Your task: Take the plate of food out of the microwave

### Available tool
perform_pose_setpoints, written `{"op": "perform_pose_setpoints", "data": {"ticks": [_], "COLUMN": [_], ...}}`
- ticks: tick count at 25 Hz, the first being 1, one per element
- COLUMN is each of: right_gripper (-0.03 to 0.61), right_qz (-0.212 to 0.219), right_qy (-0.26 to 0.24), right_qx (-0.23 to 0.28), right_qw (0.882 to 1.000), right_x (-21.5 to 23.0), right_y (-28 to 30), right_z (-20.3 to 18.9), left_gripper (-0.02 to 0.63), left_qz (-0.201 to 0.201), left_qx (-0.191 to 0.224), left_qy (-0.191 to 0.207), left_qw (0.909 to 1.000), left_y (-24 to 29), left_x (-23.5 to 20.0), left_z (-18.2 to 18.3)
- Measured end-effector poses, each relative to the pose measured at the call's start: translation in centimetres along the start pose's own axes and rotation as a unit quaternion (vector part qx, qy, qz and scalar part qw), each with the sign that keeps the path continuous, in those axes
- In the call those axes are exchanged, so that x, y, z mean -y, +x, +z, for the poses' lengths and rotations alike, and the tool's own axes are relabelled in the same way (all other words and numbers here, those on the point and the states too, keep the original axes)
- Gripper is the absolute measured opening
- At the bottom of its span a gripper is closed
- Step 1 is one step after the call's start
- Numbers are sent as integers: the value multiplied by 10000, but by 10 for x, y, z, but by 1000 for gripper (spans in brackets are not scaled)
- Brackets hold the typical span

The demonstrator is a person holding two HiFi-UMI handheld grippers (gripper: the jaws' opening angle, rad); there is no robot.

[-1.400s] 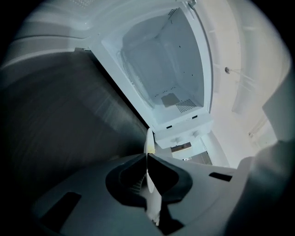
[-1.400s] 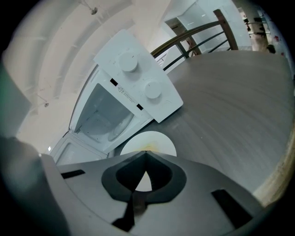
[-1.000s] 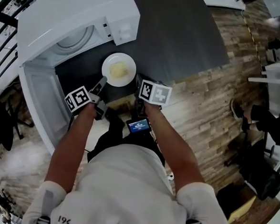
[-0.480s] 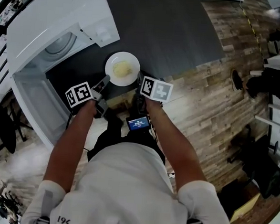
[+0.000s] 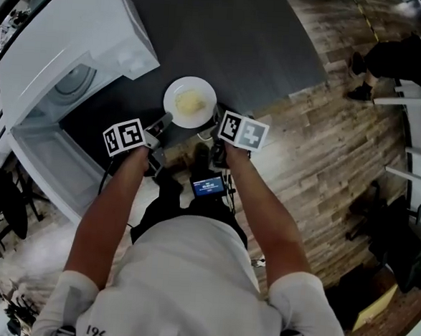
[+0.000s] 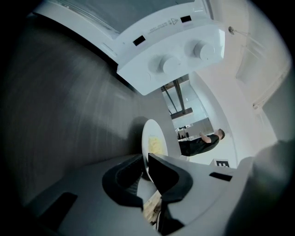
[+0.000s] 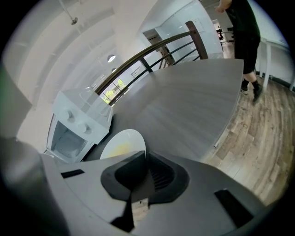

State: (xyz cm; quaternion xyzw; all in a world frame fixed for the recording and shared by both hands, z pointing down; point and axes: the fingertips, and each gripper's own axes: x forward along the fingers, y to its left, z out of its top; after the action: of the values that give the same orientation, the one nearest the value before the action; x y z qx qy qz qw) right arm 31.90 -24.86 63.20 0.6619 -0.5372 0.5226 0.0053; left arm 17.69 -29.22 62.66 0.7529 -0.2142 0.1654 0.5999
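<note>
Now that the plate [image 5: 191, 102], rim pinched between left hand-held gripper [image 5: 163, 119] and right hand-held gripper [image 5: 215, 118], has cleared the microwave [image 5: 75, 54] beyond the left one, set-down seems next.

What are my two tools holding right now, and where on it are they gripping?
Both hold the white plate of food: the left tool pinches its rim on the left side, the right tool its rim on the right.
</note>
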Motion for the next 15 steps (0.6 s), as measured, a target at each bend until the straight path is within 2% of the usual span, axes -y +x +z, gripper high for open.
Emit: {"op": "perform_pose_setpoints", "data": {"ticks": [7,15], "right_gripper": [14,14], "right_qz": [-98,-82], "right_qy": [77,176], "right_qx": [79,235], "right_qw": [9999,9995], "right_x": [23,46], "right_y": [-9,-8], "right_z": [23,46], "left_gripper": [18,25], "left_qz": [-57,98], "left_qx": [-261,-520], "left_qy": [114,347], "left_qw": [9996,9980], "left_y": [27,57], "left_x": [20,32], "left_z": [-5,-3]}}
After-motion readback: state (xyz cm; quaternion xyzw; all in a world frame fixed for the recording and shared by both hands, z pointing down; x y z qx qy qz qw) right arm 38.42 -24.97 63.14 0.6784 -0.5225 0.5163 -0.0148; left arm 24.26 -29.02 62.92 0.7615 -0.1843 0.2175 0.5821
